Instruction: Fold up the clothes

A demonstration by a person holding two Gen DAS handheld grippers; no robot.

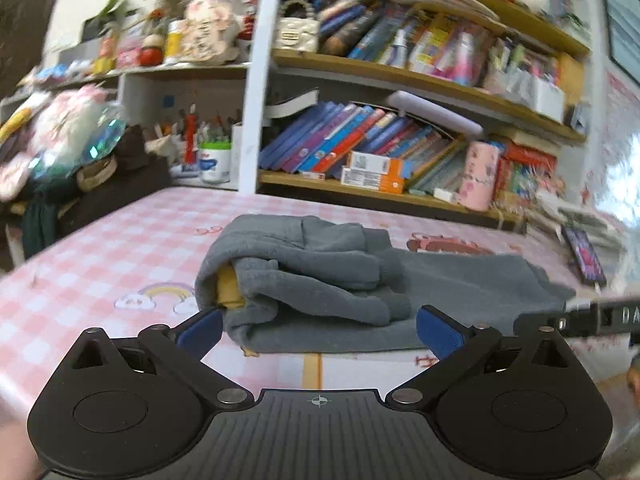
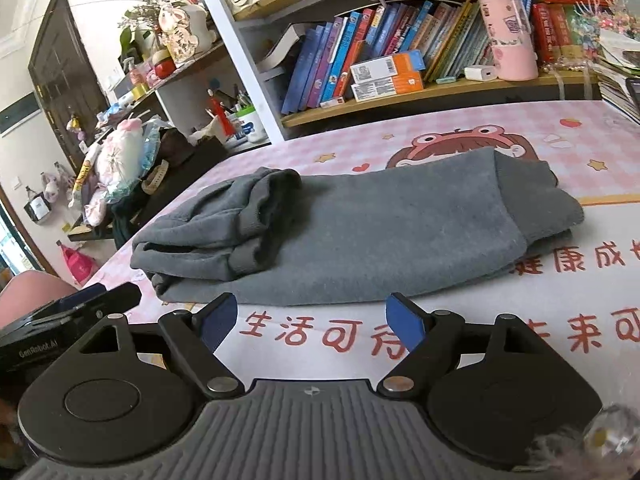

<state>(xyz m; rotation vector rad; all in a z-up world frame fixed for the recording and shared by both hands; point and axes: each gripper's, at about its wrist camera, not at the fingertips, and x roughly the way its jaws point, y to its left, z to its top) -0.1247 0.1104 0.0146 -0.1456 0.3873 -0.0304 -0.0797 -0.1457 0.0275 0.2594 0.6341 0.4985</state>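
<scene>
- Grey garment (image 2: 360, 232): lay folded into a long band on the tabletop (image 2: 520, 360), its sleeves bunched in a heap at the left end; a yellow patch (image 1: 230, 288) showed inside the fold in the left wrist view.
- Left tongs (image 1: 319, 330): jaws stood wide apart and empty, the blue pads (image 1: 202, 330) just short of the garment's near edge.
- Right tongs (image 2: 310, 326): jaws likewise spread, nothing between them, poised above the printed red characters (image 2: 320, 336) near the garment's front edge.
- Tabletop cover: pink check with cartoon prints.
- Bookshelf (image 2: 440, 92): stood behind the tabletop, packed with books and boxes.
</scene>
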